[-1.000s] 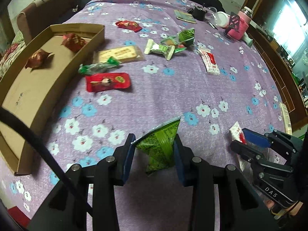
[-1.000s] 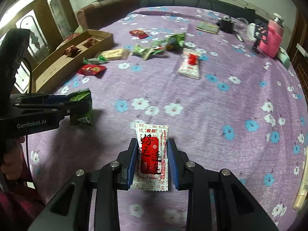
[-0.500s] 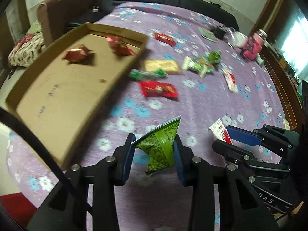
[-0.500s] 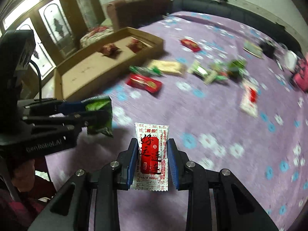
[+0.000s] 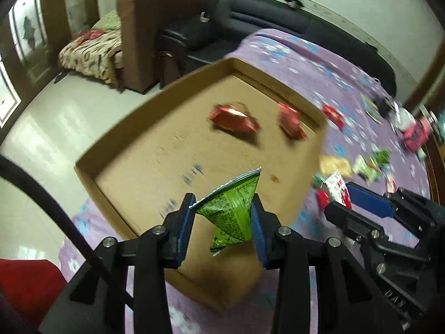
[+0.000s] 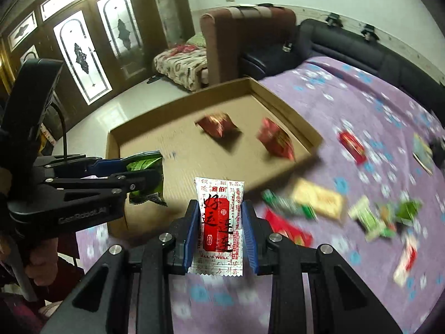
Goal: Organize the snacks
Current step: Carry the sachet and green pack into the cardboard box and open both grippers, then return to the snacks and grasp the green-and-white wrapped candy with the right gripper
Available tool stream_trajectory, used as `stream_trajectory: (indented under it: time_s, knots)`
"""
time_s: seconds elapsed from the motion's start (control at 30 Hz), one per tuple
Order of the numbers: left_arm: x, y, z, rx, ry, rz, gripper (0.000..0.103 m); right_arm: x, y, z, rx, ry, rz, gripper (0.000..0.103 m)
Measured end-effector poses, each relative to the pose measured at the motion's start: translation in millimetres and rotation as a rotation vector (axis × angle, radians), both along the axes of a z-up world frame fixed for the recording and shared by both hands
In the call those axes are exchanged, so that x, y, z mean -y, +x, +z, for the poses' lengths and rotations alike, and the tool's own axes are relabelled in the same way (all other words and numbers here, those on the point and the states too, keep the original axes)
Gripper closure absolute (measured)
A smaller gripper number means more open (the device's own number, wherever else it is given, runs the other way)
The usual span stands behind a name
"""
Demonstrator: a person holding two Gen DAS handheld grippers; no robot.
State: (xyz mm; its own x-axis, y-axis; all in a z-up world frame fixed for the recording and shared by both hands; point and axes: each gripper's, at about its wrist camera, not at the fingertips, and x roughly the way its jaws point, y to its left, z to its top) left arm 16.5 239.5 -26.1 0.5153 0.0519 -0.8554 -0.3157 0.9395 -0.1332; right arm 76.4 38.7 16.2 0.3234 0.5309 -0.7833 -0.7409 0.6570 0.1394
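My left gripper (image 5: 222, 217) is shut on a green triangular snack packet (image 5: 232, 211) and hangs over the near part of the shallow cardboard box (image 5: 91, 167). My right gripper (image 6: 221, 222) is shut on a white and red sachet (image 6: 219, 217), just off the box's near right wall (image 6: 281, 178). Two red wrapped snacks (image 5: 236, 118) (image 5: 292, 122) lie in the far half of the box. In the right wrist view the left gripper (image 6: 150, 172) with its green packet (image 6: 144, 179) is at the left, over the box. In the left wrist view the right gripper (image 5: 338, 200) shows at the right with its sachet (image 5: 338, 188).
The box lies on a table under a purple flowered cloth (image 6: 361, 105). Several loose snacks (image 6: 317, 199) lie scattered to the right of the box. A brown armchair (image 5: 155, 27) and a dark sofa (image 5: 250, 16) stand beyond the table; tiled floor (image 5: 55, 117) lies to the left.
Both grippers have swung left from the loose snacks toward the cardboard box, each keeping its packet. The box now fills the middle of both views.
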Motion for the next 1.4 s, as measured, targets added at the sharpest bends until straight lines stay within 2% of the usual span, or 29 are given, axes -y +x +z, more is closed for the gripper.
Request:
stream_trajectory:
  time_s: [0.3, 0.5, 0.67, 0.73, 0.83, 0.9, 0.93, 1.17, 1.27, 1.4]
  knots:
    - [-31.5, 35.8, -16.7, -0.048, 0.025, 0.107, 0.062, -45.0, 23.1, -20.6, -0.002, -0.041, 0.036, 0.074]
    - [-33.9, 52.1, -31.7, -0.102, 0.034, 0.126, 0.062, -56.7, 32.6, -38.2, -0.012, -0.089, 0.036, 0.074]
    - [-36.1, 58.8, -33.4, -0.121, 0.048, 0.148, 0.060, -62.0, 33.4, -44.4, -0.006, -0.112, 0.038, 0.072]
    - [-35.4, 60.3, -33.1, -0.132, 0.064, 0.152, 0.058, -61.6, 32.5, -43.8, -0.003, -0.108, 0.041, 0.071]
    - [-34.8, 61.2, -34.4, -0.159, 0.089, 0.165, 0.044, -60.6, 30.8, -41.1, 0.008, -0.103, 0.040, 0.069]
    - [-34.0, 60.2, -34.0, -0.165, 0.102, 0.178, 0.034, -59.5, 30.9, -40.4, 0.008, -0.101, 0.039, 0.061]
    - [-34.4, 59.5, -33.4, -0.167, 0.101, 0.180, 0.033, -57.4, 29.8, -38.3, 0.015, -0.096, 0.033, 0.058]
    - [-28.9, 53.8, -21.7, -0.146, 0.112, 0.188, 0.031, -32.9, 27.3, -20.4, 0.013, -0.024, -0.003, 0.058]
    - [-20.8, 45.4, -11.6, -0.104, 0.111, 0.190, 0.031, -5.9, 28.8, -8.5, 0.016, 0.028, -0.051, 0.057]
    - [5.8, 33.7, 2.9, -0.051, 0.098, 0.136, 0.031, 59.0, 37.3, 2.7, 0.031, 0.066, -0.155, 0.050]
